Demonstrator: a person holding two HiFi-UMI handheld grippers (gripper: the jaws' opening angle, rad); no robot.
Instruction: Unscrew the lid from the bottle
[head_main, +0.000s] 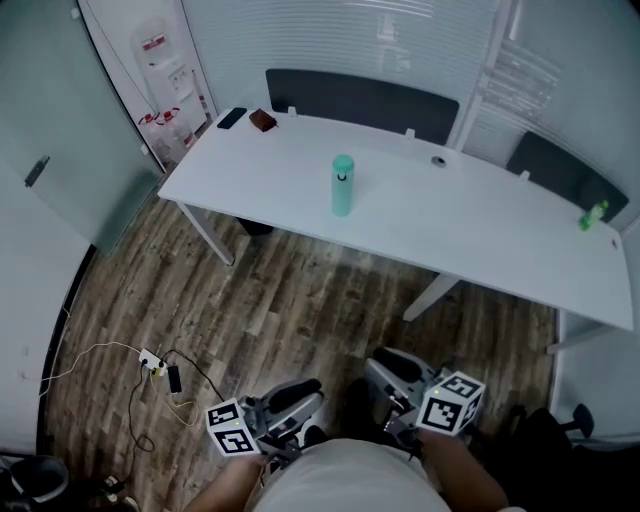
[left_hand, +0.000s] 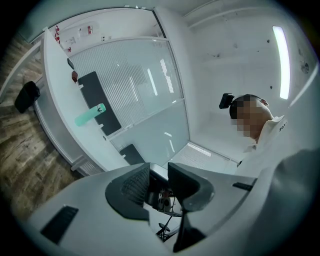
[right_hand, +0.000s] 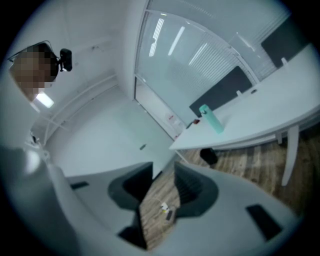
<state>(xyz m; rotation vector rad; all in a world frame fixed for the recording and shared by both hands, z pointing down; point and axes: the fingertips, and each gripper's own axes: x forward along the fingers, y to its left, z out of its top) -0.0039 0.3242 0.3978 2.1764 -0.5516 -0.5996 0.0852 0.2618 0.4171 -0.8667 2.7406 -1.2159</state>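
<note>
A mint-green bottle (head_main: 342, 186) with its lid on stands upright in the middle of the white table (head_main: 480, 225). Both grippers hang low by the person's body, over the wooden floor and well short of the table. In the head view the left gripper (head_main: 296, 403) is at the bottom left and the right gripper (head_main: 393, 375) at the bottom right. The left gripper (left_hand: 159, 183) stands open with nothing between its jaws, the bottle (left_hand: 90, 115) far off. The right gripper (right_hand: 163, 186) is open too, and only floor shows through the gap. It sees the bottle (right_hand: 211, 119) at a distance.
A black phone (head_main: 232, 118) and a small brown object (head_main: 262, 120) lie at the table's far left corner. A small green bottle (head_main: 593, 215) stands near its right end. A power strip with cables (head_main: 155, 365) lies on the floor at the left. A water dispenser (head_main: 165, 85) stands beyond the table.
</note>
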